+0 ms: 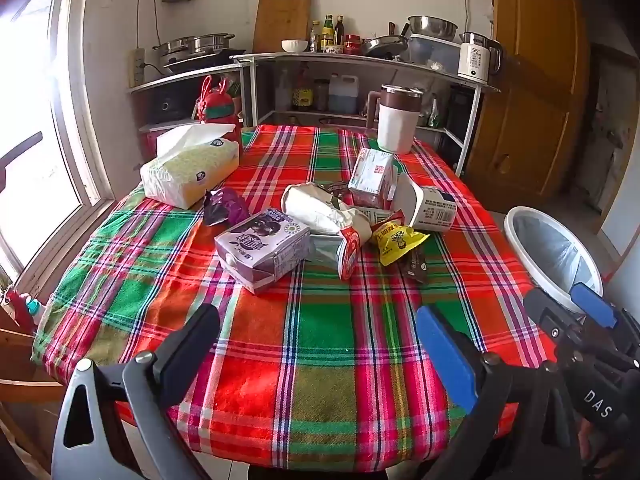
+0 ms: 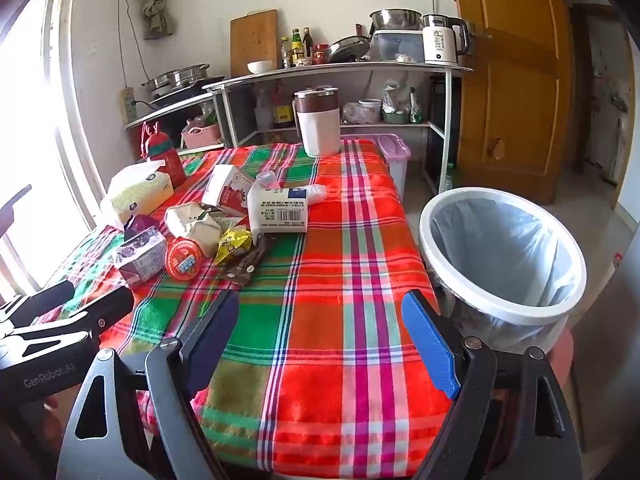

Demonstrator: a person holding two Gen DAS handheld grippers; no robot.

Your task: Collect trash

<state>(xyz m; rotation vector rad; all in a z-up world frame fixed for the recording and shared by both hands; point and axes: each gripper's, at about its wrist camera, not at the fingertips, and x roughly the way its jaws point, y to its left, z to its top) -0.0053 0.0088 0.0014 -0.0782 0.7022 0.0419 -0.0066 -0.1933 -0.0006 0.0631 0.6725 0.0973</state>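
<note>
Nothing is collected yet. Both the left gripper (image 1: 316, 344) and right gripper (image 2: 320, 336) hang released and empty over the near desk (image 2: 320, 380). The trash (image 1: 320, 224) lies mid-frame; the bin (image 2: 500, 248) stands right. Next, reach for the purple carton (image 1: 262, 254).

Woven plaid tablecloth (image 1: 320, 340); glossy foil wrapper (image 1: 396, 242); smooth plastic bin (image 2: 500, 256).

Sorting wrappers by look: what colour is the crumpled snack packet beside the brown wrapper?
Yellow with red print; the snack packet shows best in the left wrist view.
</note>
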